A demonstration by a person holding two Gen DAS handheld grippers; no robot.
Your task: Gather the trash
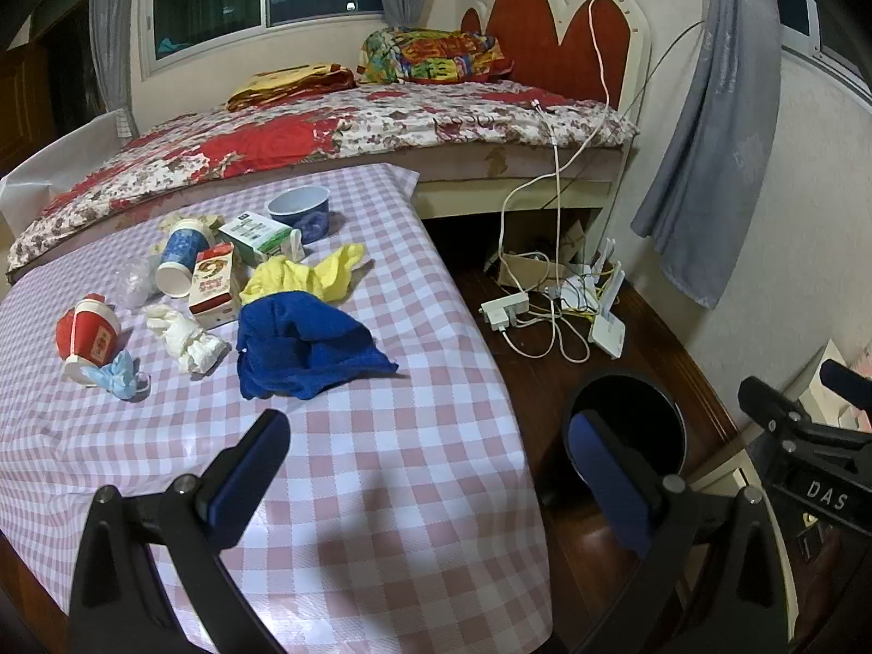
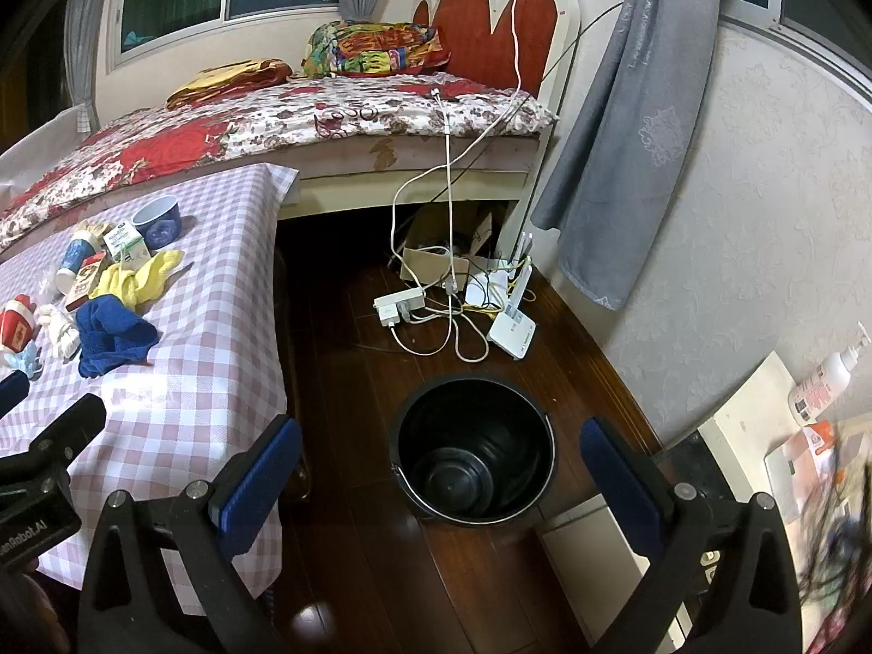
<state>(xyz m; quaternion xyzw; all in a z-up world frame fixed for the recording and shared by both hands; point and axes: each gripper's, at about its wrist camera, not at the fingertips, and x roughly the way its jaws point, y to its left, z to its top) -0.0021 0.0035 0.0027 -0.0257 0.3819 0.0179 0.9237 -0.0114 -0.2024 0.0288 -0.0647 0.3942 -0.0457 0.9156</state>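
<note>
Both grippers empty, jaws spread wide, tilted down. Left gripper (image 1: 430, 468) hangs over the near edge of the checked table (image 1: 381, 490); right gripper (image 2: 441, 468) hangs over the floor, above the black bin (image 2: 474, 463), which sits just beside the table and looks empty.

Trash lies in a loose cluster on the far left part of the table:
- red paper cup (image 1: 87, 335), on its side, dented. Light, crushes easily. Best pinched across the rim or the body, gently.
- blue paper cup (image 1: 182, 259), also on its side, mouth toward the camera. Same handling; may roll.
- red and white carton (image 1: 215, 286) and green and white carton (image 1: 256, 237). Stiff flat sides, so the easiest to squeeze; weight depends on what is left inside, cannot tell.
- white crumpled wad (image 1: 185, 338), blue crumpled mask (image 1: 120, 376). Soft, near weightless; grab the bulk, not an edge.
- clear plastic scrap (image 1: 133, 278). Thin, slippery, hard to see.

The blue towel (image 1: 305, 346), the yellow cloth (image 1: 305, 275) and the blue bowl (image 1: 300, 207) are likely not trash. The towel is nearest the left gripper, between it and the cartons, so reaching over it is probably needed.
</note>
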